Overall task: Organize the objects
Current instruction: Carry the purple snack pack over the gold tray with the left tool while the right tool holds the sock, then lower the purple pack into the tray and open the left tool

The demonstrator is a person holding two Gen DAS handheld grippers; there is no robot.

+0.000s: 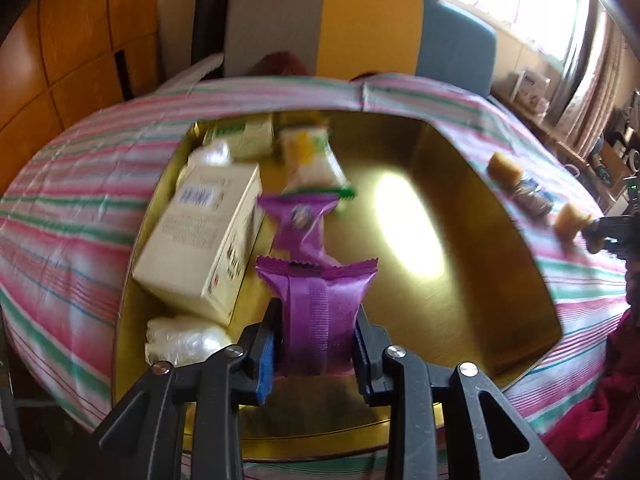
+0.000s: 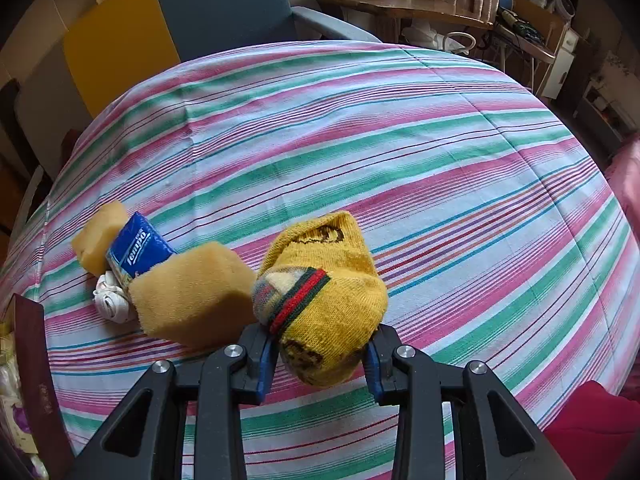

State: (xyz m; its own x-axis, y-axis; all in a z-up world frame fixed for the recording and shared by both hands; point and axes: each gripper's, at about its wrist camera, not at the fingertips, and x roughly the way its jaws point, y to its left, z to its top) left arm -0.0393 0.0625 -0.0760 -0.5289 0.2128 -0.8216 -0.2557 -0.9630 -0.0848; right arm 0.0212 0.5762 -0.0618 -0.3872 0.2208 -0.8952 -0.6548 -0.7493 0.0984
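Observation:
My left gripper is shut on a purple snack packet, held over the gold-lined box. Inside the box lie a second purple packet, a cream carton, a green and white packet, a pale green carton and clear wrapped bundles. My right gripper is shut on a rolled yellow sock just above the striped cloth. Beside it lie two yellow sponges, a blue tissue pack and a small white bundle.
The striped cloth covers the table. A dark red box wall shows at the left edge of the right wrist view. Grey, yellow and blue chair backs stand behind the table. A cluttered shelf is at the far right.

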